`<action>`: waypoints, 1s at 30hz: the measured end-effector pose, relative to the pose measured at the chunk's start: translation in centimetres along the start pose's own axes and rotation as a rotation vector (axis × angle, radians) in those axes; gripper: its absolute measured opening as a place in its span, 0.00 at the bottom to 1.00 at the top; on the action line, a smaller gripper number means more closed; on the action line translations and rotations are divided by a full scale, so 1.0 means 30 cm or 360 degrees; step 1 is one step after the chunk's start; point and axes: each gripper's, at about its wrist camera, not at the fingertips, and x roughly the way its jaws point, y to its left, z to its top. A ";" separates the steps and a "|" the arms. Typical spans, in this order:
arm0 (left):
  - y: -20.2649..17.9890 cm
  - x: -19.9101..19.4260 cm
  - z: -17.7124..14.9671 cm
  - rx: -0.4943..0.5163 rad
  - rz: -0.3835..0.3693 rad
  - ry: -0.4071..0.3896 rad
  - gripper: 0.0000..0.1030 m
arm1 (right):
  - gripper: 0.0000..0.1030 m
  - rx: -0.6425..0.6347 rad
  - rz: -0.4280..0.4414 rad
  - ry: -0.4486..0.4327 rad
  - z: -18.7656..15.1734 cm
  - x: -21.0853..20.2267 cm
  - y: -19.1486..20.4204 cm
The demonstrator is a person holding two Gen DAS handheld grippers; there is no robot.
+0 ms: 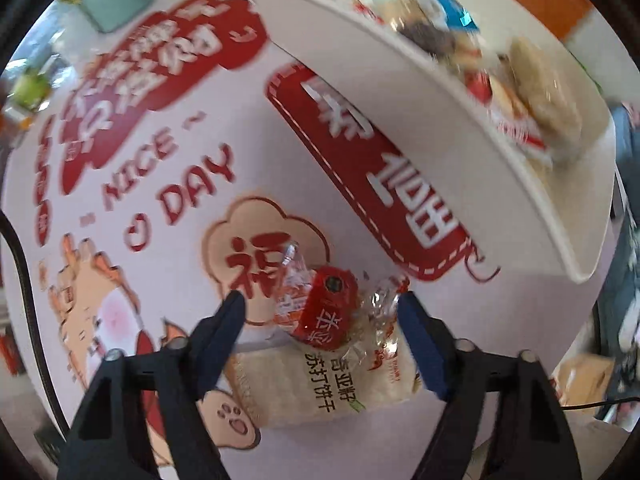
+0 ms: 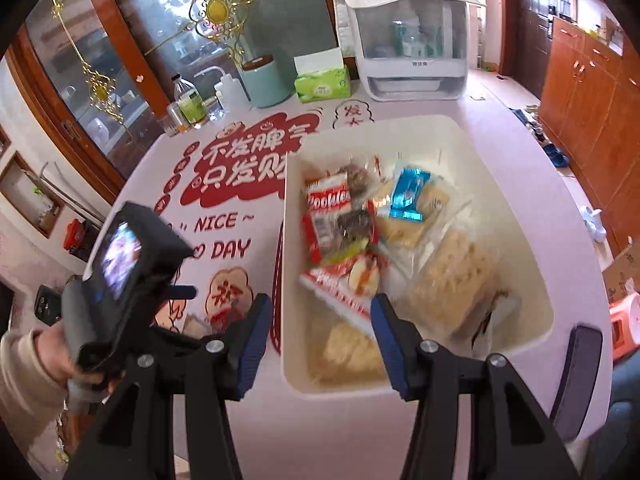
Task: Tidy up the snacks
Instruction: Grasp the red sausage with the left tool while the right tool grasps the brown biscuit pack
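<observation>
So the left gripper [image 1: 320, 308] points straight down over the red-wrapped candy [image 1: 330, 312], which sits between the two fingers on top of a pale cracker packet [image 1: 320, 384] lying closer to the camera. The jaws are spread wider than the candy, and neither pad looks like it's pressing on the wrapper yet, so nothing is grasped. The right gripper [image 2: 316, 320] hangs released and empty over the near edge of the white bin [image 2: 516, 184], with the Cookies pack [image 2: 328, 216], a blue-wrapped snack [image 2: 410, 194] and other bags just beyond its fingertips. What could go wrong, I reckon: the candy's crinkly clear twist ends are slippery, so a squeeze might pinch only film and let it pop out. The fingers could also catch the cracker packet underneath and drag both up, or nudge the candy off its perch. The surface is a pale tablecloth [image 1: 256, 184] with red lettering, cartoon prints and "NICE DAY". Past the bin stand a green tissue pack [image 2: 322, 85], a teal canister [image 2: 266, 80], some bottles and a white cabinet-style appliance [image 2: 404, 40], with glass cabinets and wooden cupboards around the room.
</observation>
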 end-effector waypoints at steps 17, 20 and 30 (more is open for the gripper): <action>0.143 0.001 -0.131 0.0266 -0.0182 -0.0201 0.50 | 0.51 -0.0078 0.0122 0.0201 -0.271 0.228 0.354; 0.228 -0.034 -0.178 0.0189 -0.0198 -0.0234 0.50 | 0.51 -0.0217 0.0180 0.0233 -0.267 0.299 0.394; 0.498 -0.130 -0.368 -0.0149 -0.0182 -0.0283 0.51 | 0.51 -0.0612 0.0343 0.0402 -0.221 0.466 0.477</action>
